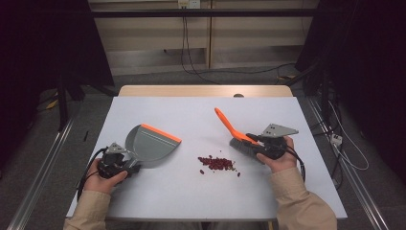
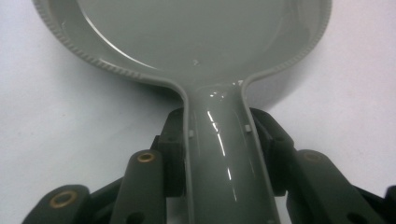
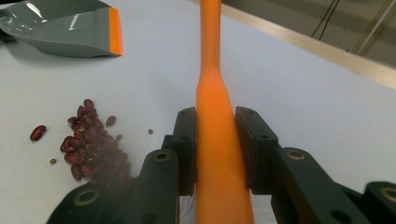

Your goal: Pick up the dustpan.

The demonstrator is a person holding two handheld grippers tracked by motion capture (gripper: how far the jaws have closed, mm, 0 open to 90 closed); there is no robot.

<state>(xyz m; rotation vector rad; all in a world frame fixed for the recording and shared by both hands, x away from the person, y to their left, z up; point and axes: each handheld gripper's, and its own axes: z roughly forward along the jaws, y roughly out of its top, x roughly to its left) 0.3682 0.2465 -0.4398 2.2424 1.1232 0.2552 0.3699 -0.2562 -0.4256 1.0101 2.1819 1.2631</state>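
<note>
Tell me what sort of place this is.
Probably a lab or recording room, not a home: a bare white table ringed by dark curtains, loose cables across the floor, and metal rails alongside.

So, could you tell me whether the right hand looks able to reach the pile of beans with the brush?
Probably yes: the right gripper clamps the brush, and only bare table lies between it and the beans.

The dustpan [image 2: 201, 42] is glossy grey plastic with a ribbed rim, the brush handle [image 3: 215, 140] smooth orange plastic, the worktop [image 1: 191, 191] matt white.
</note>
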